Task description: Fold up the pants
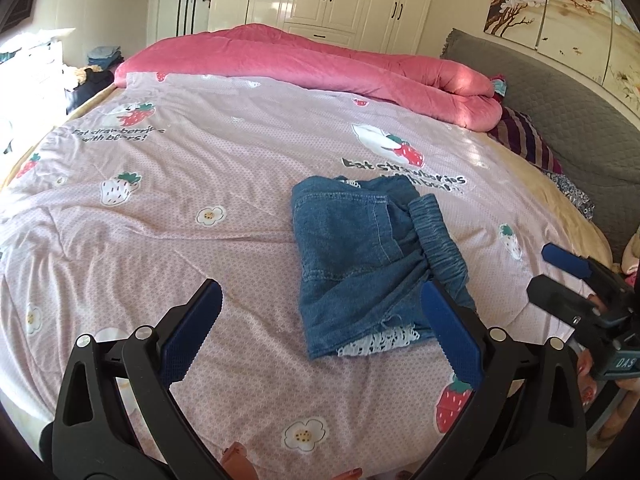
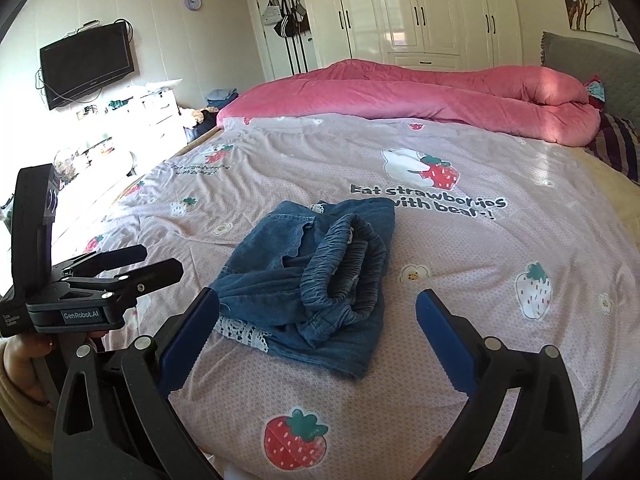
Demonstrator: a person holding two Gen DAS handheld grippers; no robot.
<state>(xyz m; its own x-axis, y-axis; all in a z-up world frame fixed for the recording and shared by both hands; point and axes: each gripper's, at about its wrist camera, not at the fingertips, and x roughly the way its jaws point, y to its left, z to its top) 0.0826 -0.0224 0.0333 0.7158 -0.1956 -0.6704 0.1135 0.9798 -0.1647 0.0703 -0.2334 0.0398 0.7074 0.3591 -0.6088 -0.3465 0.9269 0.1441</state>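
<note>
Blue denim pants (image 1: 360,256) with white lace trim lie on a pale pink bedsheet (image 1: 200,160) printed with red strawberries, white flowers and dark lettering; a far pink quilt (image 1: 320,64), grey headboard (image 1: 560,112) right, cream wardrobe (image 2: 420,12), both grippers' blue pads (image 1: 192,332)

Daylight floods your room from the left, bleaching the dresser (image 2: 156,108) to white and streaking the pink quilt (image 1: 468,80). The wardrobe doors (image 2: 416,8) show glare. Fisheye distortion bows your bed (image 1: 120,208), with black vignetting at every corner; focus stays sharp.
</note>
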